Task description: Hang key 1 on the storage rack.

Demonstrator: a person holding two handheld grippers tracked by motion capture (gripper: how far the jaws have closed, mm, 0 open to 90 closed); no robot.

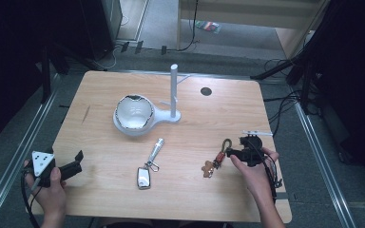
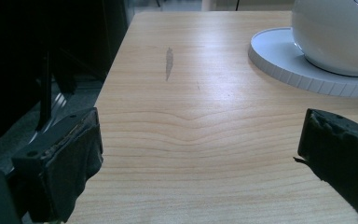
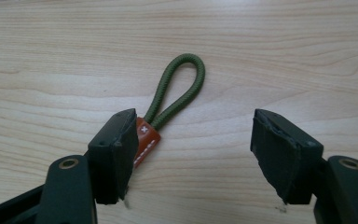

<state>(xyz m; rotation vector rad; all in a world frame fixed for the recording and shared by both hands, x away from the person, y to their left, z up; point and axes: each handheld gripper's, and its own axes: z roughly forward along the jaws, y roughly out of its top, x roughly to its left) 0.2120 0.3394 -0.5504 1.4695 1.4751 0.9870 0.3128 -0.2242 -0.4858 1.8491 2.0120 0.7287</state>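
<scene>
Keychain (image 1: pixel 217 160) is the thing to grab, and it lies on the counter (image 1: pixel 100 95) right by the right tool (image 1: pixel 229 153). That tool has its jaws wide apart and holds nothing. In the right gripper view the green cord loop (image 3: pixel 179 88) pokes out past the jaws, and the orange tag (image 3: pixel 144 140) sits just beside one jaw, maybe touching it. The other jaw is well away from it, so the keychain is off to one side of the gap, not in the middle.

Seen from the high view, the keychain runs long from the green loop at the far end down to a small brown charm (image 1: pixel 209 169) at the near end. The right tool comes at it from the side. I think the tool has to slide over a bit so the tag sits in the middle before the jaws squeeze.

Nearby lies another set of keys, a silver key fob (image 1: pixel 144 177), toward the middle of the counter. Farther back stands a white bowl (image 1: pixel 133 114) on a white stand (image 1: pixel 173 92).

Left tool (image 1: pixel 78 159) is far off at the left edge, open and empty. The right hand is much nearer.
</scene>
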